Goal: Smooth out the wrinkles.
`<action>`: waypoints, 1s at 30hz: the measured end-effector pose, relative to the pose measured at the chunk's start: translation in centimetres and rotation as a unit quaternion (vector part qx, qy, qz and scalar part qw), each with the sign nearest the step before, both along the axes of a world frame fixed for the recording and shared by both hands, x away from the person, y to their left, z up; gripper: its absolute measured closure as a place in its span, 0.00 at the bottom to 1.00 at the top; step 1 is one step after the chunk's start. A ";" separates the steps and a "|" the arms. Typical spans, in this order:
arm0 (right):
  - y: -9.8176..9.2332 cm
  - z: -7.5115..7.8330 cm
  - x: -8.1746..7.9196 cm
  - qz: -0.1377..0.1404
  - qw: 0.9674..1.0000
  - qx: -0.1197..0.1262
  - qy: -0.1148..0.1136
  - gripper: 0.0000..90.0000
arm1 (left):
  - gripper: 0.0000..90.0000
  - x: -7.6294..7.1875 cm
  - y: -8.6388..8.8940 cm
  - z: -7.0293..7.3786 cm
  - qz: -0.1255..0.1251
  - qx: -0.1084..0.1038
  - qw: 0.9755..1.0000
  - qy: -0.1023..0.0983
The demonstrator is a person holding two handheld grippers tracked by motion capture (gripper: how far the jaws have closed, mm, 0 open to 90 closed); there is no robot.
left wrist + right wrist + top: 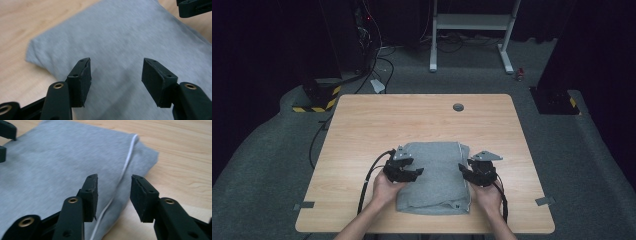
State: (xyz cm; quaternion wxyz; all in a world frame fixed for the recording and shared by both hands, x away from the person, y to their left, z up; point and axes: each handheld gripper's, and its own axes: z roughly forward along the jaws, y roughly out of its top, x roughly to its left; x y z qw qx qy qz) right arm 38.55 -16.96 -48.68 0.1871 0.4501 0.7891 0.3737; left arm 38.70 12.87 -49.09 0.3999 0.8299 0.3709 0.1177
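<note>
Both claws open over the folded grey cloth, nothing gripped.

I've got the folded grey garment (pixel 434 177) lying flat on the wooden table (pixel 362 125), near my edge, centre-ish. L gripper (pixel 408 172) sits over its left side, jaws spread wide, pads clear of the fabric, empty. R gripper (pixel 472 171) is at the right edge, jaws abt half apart, also empty, straddling the white seam line (pixel 125 172) w/ bare cloth between the pads. Looks to me like the fold is set down and I'm between grabs. To do the next bit clean, I'd say: come in low and level, pinch all layers at the edge, not just the top one, both sides together so the stack doesn't skew. Watch the R side, layers are staggered there.
</note>
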 end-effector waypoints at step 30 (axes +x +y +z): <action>3.5 -2.2 6.0 -0.027 0.997 -0.038 0.053 0.56 | 0.45 6.7 -0.8 -1.3 0.061 0.015 0.998 0.022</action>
